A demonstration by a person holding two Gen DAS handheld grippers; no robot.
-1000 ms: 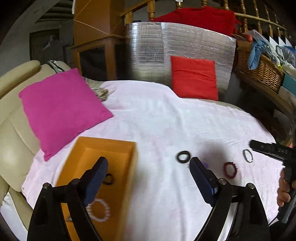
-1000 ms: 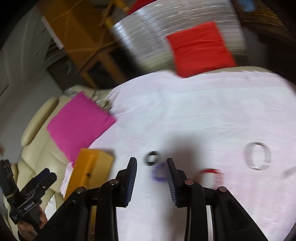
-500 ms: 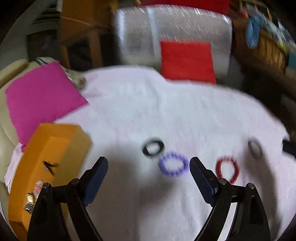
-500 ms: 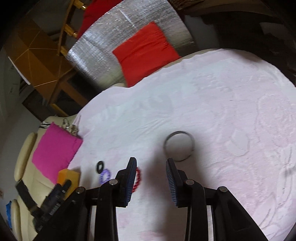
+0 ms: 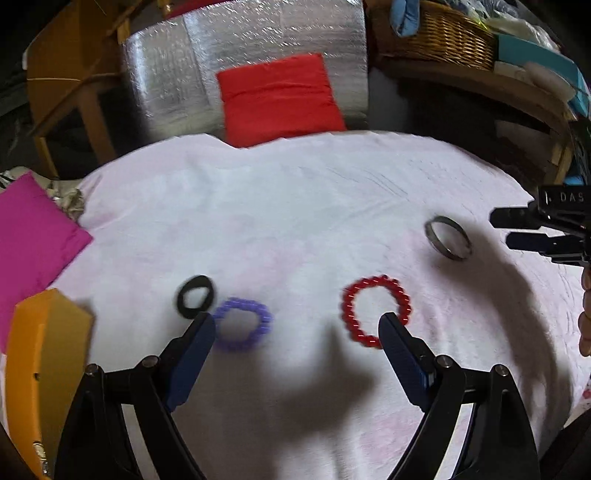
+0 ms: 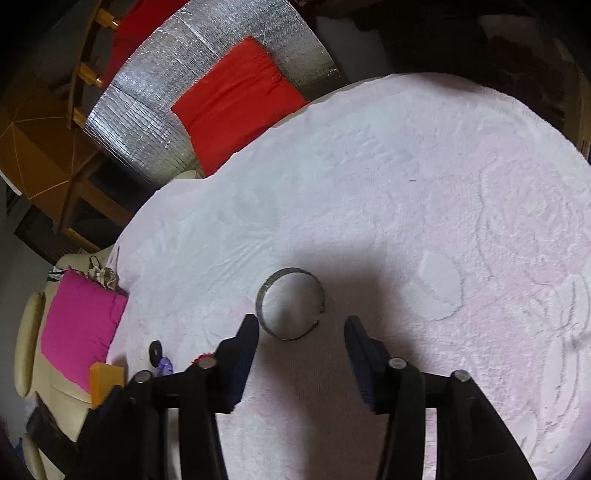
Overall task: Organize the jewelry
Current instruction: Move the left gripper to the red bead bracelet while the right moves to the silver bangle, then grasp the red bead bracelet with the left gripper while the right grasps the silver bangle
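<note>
On the pale pink cloth lie a black ring (image 5: 195,296), a purple bead bracelet (image 5: 242,324), a red bead bracelet (image 5: 375,310) and a silver bangle (image 5: 448,237). My left gripper (image 5: 297,325) hovers open above the cloth, between the purple and red bracelets, holding nothing. The orange box (image 5: 40,365) is at the left edge. In the right wrist view my right gripper (image 6: 301,326) stands just short of the silver bangle (image 6: 290,302); its jaws are opening, and nothing is pressed between them. The right gripper (image 5: 517,229) also shows at the far right of the left wrist view.
A magenta cushion (image 5: 29,236) lies left of the cloth, a red cushion (image 5: 277,96) leans on a silver foil panel (image 5: 192,62) behind. A wicker basket (image 5: 436,33) sits on a shelf at the back right. A person's fingers (image 5: 585,317) show at the right edge.
Both grippers swung right and sank toward the cloth. The left moved off the orange box toward the bracelets. The right left the purple bracelet, came to the silver bangle, and its jaws widened.
</note>
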